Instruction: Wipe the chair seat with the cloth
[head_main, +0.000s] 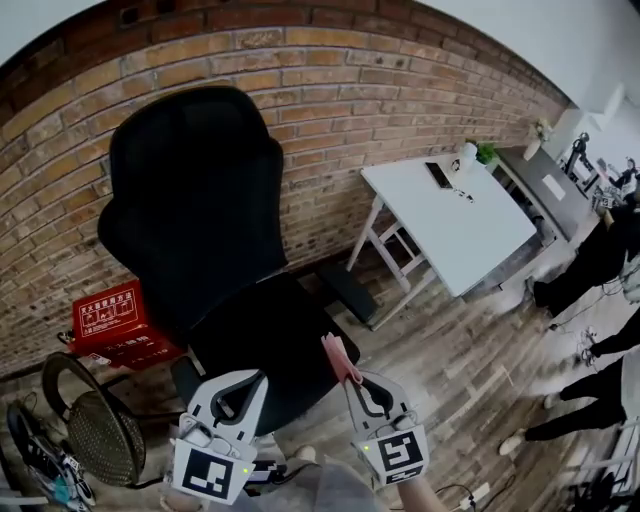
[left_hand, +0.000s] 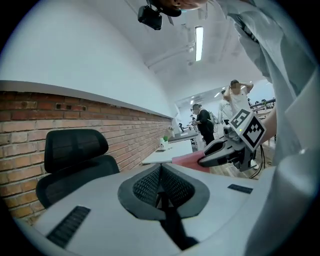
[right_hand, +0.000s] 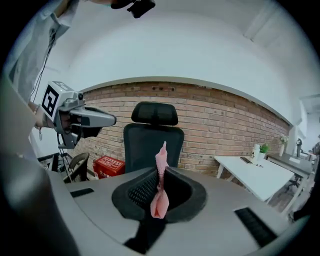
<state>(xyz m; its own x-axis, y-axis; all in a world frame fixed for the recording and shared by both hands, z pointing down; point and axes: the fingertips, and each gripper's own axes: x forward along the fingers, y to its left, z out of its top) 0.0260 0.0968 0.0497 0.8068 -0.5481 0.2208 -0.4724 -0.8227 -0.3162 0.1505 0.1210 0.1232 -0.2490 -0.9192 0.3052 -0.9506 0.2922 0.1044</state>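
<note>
**Left gripper** (head_main: 245, 385), lower centre-left of the head view. The jaws are pressed together with nothing between them, as the left gripper view confirms. It hangs idle over the front left of the chair seat (head_main: 285, 335), probably to leave the work to the other tool.

**Right gripper** (head_main: 352, 382), just to its right. The jaws are clamped on the pink cloth (head_main: 340, 358), pinched along a fold so that a narrow tail stands up past the tips. Very little fabric is free to spread flat. The cloth sits in the air near the seat's front right corner. The right gripper view looks level at the backrest (right_hand: 152, 137), so the cloth is judged not yet on the seat and the wiping not yet begun. The next move would be to tip the cloth downward.

**Surface.** The seat is black and matte, and no dirt can be made out on it.

**Room, left to right.** A round mesh object (head_main: 95, 430) and a red box (head_main: 108, 315) sit on the floor at lower left. The brick wall (head_main: 330, 90) runs behind the chair, above the wood-plank floor (head_main: 450, 350). A white table (head_main: 455, 220) carrying small items stands at the right. People (head_main: 590, 260) stand at the far right edge.
</note>
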